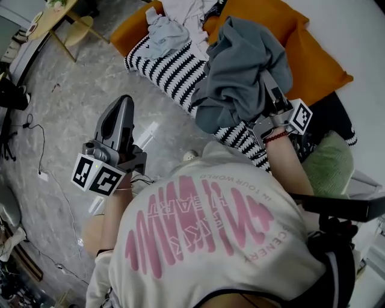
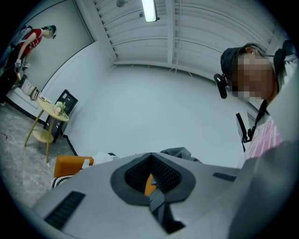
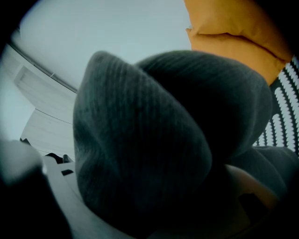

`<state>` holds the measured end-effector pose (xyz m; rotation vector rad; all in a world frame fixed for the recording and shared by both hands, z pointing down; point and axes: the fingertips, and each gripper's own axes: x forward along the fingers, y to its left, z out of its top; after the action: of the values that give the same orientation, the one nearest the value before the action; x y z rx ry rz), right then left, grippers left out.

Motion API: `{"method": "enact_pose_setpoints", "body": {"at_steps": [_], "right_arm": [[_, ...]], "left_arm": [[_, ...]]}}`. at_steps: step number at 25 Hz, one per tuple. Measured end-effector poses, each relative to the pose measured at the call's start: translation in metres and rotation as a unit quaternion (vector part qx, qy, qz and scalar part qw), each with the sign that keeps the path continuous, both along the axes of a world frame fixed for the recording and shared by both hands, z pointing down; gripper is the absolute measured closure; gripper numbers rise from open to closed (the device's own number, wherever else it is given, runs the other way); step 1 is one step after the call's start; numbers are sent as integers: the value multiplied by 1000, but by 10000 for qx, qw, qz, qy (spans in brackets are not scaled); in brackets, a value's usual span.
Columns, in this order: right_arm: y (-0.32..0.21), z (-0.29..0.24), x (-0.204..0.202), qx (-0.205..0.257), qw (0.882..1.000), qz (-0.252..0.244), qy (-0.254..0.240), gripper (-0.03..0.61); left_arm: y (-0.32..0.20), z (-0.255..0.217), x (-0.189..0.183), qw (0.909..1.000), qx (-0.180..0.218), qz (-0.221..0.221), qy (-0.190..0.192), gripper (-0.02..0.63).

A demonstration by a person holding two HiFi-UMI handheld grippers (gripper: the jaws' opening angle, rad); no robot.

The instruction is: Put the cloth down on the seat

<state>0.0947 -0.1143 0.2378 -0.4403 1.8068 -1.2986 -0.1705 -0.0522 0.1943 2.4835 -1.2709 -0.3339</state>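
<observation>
Side table (image 1: 51,15): a small round yellowish one at the far left, standing on the grey marbled floor (image 1: 66,90).
Left gripper (image 1: 118,107): over the floor, well apart from the seat. Its own view shows the two jaws pressed together with nothing between them.
Left gripper heading: the jaws point away from the person, toward the striped cover.
Left arm: bent at the elbow, with the forearm raised in front of the person's white, pink-printed T-shirt (image 1: 210,240). The marker cube sits nearest the body.
Striped cover (image 1: 168,69): black and white, lying over the front of the seat, with a few pale garments (image 1: 165,30) heaped at its far end.
Cloth (image 1: 240,66): a thick grey ribbed-knit piece, bunched up and held over the striped cover. Whether its lower folds rest on the cover cannot be told.
Cloth axis: in the head view its long run goes from the top, by the orange cushions, down and slightly left. The lowest fold hangs at the cover's near edge.
Right gripper (image 1: 272,95): the jaws stand partly apart, clamped on a fat fold of the cloth. The fold fills its own view and bulges over both jaws.
Right arm: stretched forward and up toward the seat, with a red band on the wrist (image 1: 277,137) and the marker cube just behind the cloth.
Seat (image 1: 316,63): an orange sofa with plump cushions, behind and to the right of the cloth.
Green cushion (image 1: 328,165): at the right, beside the right arm.
</observation>
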Motion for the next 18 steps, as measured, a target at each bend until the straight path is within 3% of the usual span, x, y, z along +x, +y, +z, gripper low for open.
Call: {"method": "enact_pose_setpoints", "body": {"at_steps": [9, 12, 18], "right_arm": [[-21, 45, -7, -505, 9977, -432, 126, 301], [-44, 66, -11, -707, 9954, -631, 100, 301], [-76, 109, -13, -1010, 9900, -968, 177, 302]], "left_arm": [[3, 28, 9, 9981, -556, -249, -49, 605], [-7, 32, 13, 9978, -534, -388, -56, 604], [-13, 45, 8, 9920, -769, -986, -185, 604]]}}
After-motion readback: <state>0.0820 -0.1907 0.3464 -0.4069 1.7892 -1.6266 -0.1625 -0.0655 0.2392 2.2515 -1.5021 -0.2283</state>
